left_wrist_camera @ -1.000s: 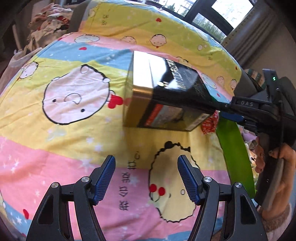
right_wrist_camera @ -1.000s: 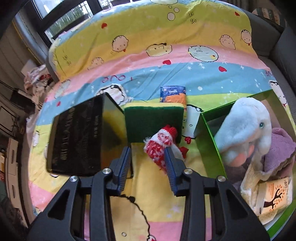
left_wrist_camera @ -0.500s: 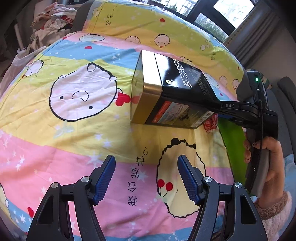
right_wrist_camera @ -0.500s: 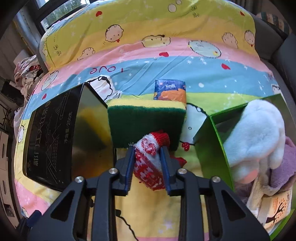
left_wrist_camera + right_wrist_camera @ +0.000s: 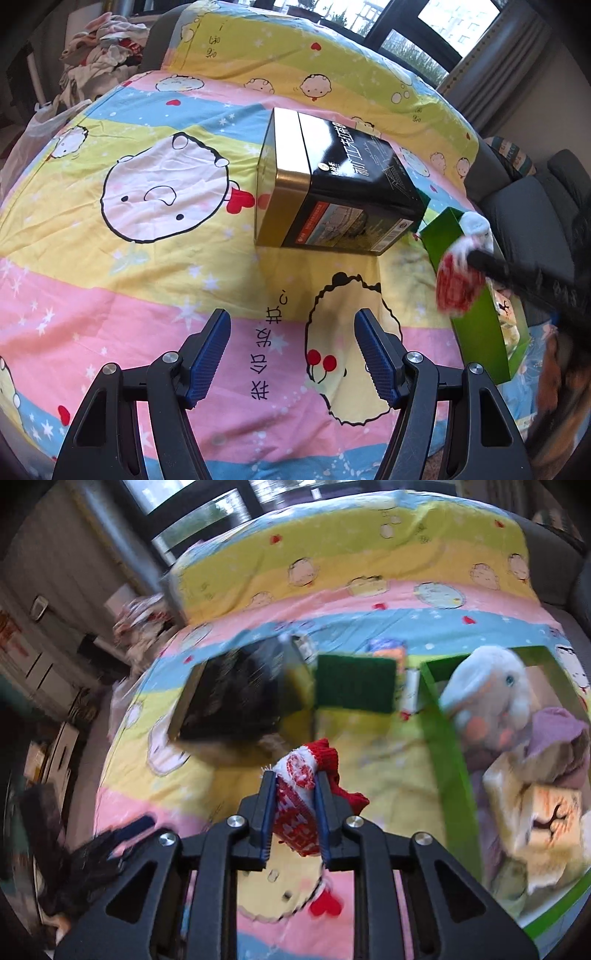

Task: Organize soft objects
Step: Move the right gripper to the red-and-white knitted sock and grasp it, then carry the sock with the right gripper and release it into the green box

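Right gripper (image 5: 294,775): jaws have just been closing and now pinch a red-and-white knitted sock (image 5: 300,797), lifted clear of the cartoon-print bedsheet (image 5: 388,768), just left of the green box (image 5: 448,760).

Left gripper (image 5: 291,336): jaws spread wide, nothing between them, hanging above the pink band of the sheet.

Green box: open, holding a white plush toy (image 5: 487,690), a purple cloth (image 5: 557,727) and a pale packet with a tree print (image 5: 546,812).

Black-and-gold tin (image 5: 332,192): lying on its side mid-sheet.

Green scouring sponge (image 5: 354,681): between tin and box.

Small blue-and-orange packet (image 5: 388,650): just behind the sponge.
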